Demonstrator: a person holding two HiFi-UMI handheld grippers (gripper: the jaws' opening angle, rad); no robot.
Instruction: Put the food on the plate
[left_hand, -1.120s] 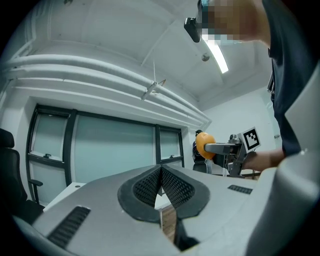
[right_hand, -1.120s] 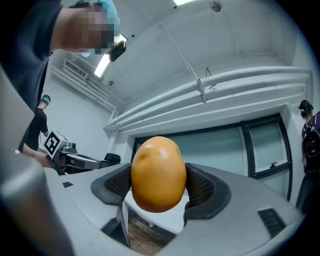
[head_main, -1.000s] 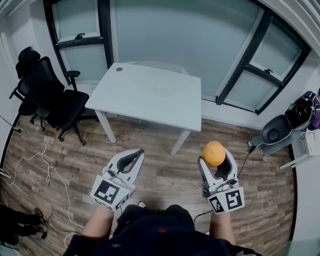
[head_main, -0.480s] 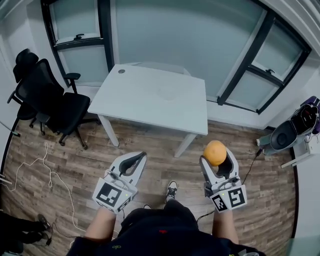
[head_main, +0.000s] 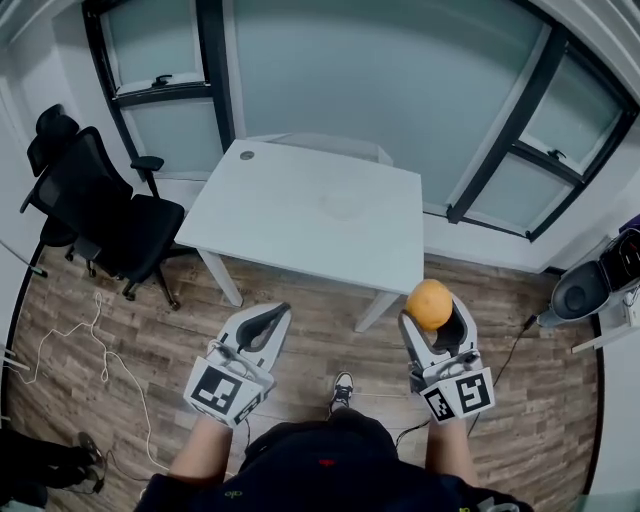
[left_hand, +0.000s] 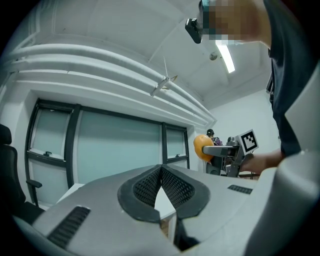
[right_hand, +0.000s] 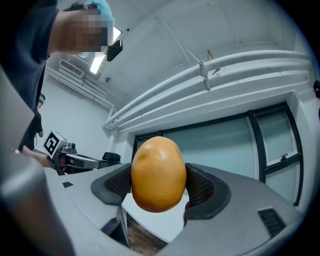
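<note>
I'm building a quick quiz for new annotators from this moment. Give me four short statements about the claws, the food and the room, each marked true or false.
1. The right claw grips a round orange food. True.
2. The left claw holds a piece of food too. False: its jaws are together with nothing between them.
3. The round orange food lies on the white table. False: it is held in the air over the wooden floor, on the near side of the table.
4. A black office chair stands to the left of the white table. True.
</note>
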